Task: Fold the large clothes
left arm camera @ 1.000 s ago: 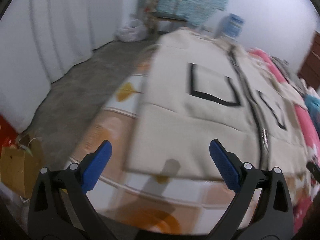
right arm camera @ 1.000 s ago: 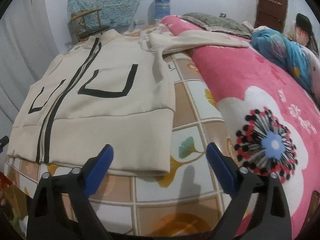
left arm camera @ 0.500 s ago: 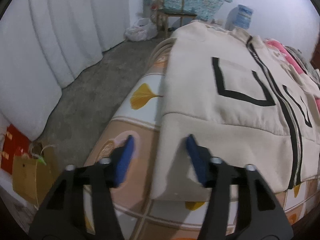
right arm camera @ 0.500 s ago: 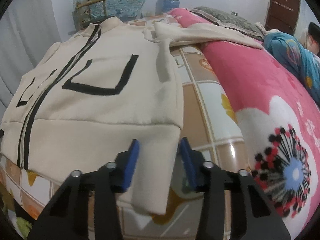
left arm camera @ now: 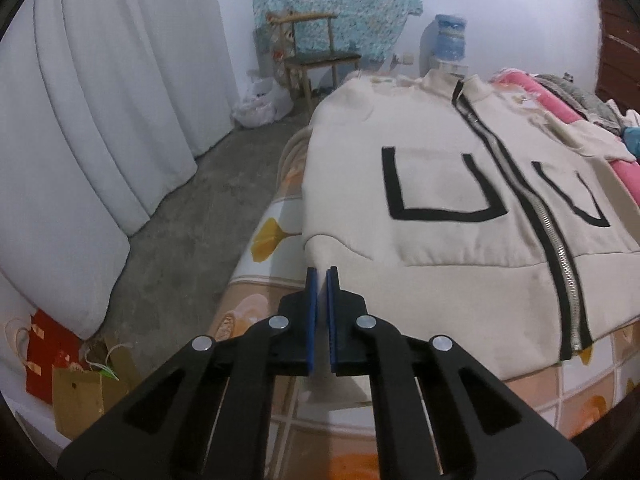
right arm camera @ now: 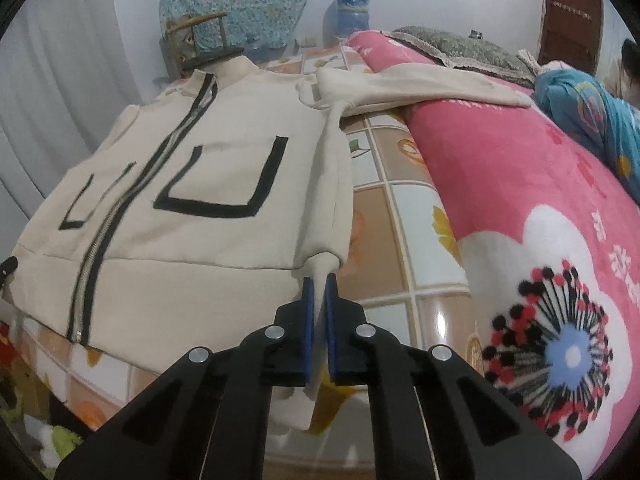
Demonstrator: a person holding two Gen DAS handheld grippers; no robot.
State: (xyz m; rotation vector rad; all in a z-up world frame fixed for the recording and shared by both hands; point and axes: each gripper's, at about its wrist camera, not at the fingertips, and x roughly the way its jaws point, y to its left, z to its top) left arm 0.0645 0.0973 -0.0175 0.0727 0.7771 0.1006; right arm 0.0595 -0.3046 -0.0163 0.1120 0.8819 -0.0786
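Note:
A cream zip-up jacket (left arm camera: 440, 160) with black pocket outlines lies front-up on the tiled-pattern bed sheet (left arm camera: 272, 232). My left gripper (left arm camera: 321, 274) is shut on the jacket's bottom left hem corner, which is pinched between the blue pads. In the right wrist view the same jacket (right arm camera: 200, 160) shows its other side. There my right gripper (right arm camera: 319, 280) is shut on the bottom right hem corner, with a flap of cloth hanging below the pads. One sleeve (right arm camera: 420, 88) stretches out over the pink blanket (right arm camera: 520, 200).
A person in blue clothing (right arm camera: 580, 100) lies at the far right of the bed. White curtains (left arm camera: 100, 100), a wooden chair (left arm camera: 316, 56) and a water jug (left arm camera: 450, 36) line the room's edge. Paper bags (left arm camera: 80, 392) stand on the concrete floor beside the bed.
Both grippers went from wide open to shut, each closing on a bottom hem corner of the jacket. The corners now stand slightly lifted and bunched between the pads.

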